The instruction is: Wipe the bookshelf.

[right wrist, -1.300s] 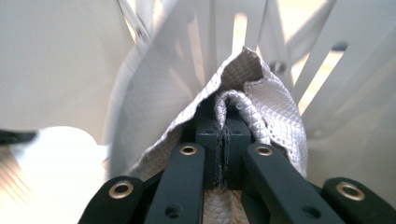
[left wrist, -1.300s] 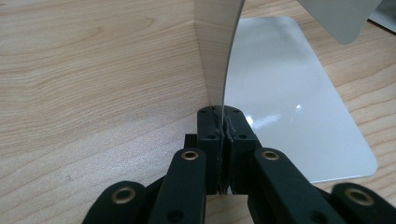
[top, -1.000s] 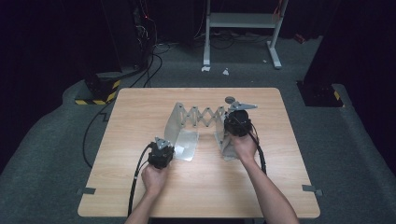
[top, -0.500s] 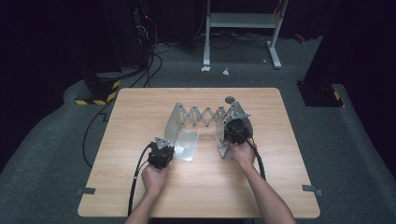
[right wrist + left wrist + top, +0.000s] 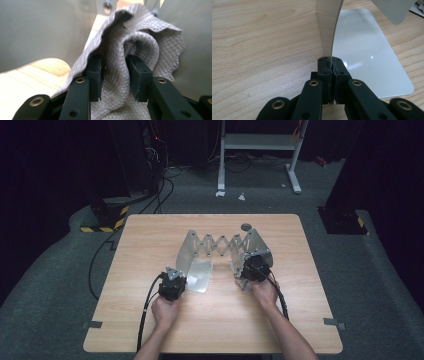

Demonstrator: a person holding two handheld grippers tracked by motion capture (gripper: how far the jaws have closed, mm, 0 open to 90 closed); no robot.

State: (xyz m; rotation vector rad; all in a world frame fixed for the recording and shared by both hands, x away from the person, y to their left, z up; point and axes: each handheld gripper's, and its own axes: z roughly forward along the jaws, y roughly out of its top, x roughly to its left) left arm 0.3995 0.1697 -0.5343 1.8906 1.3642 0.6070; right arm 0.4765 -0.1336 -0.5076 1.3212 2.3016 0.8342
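The left claw (image 5: 331, 72) was clamped on the lower edge of the left end plate (image 5: 328, 30) of an expanding metal rack (image 5: 222, 245), its two jaws pressed flat together with the thin sheet pinched between them. That upright plate rose from the claw, and its flat foot (image 5: 367, 55) lay on the desk (image 5: 150, 245) beside it. In the high view the left hand (image 5: 165, 312) held this claw (image 5: 176, 281) a little left of the desk's middle, toward the near edge, with its cable trailing off that edge.

The right claw (image 5: 113, 77) had just been opening, and its jaws stood apart with a fold of grey quilted cloth (image 5: 140, 42) between them. The cloth bulged up between the pads and draped over the left one; whether the pads pressed on it was hard to tell, though a gap showed beside the right pad. The rack's pale metal stood close behind the cloth. From above, the right hand (image 5: 265, 292) held this claw (image 5: 252, 270) at the rack's right end plate (image 5: 257, 251), right of the desk's middle.

The rack's scissor lattice (image 5: 222, 244) spanned between the two end plates across the middle of the desk. A small round grey disc (image 5: 245, 226) lay near the far edge, just behind the right end plate.
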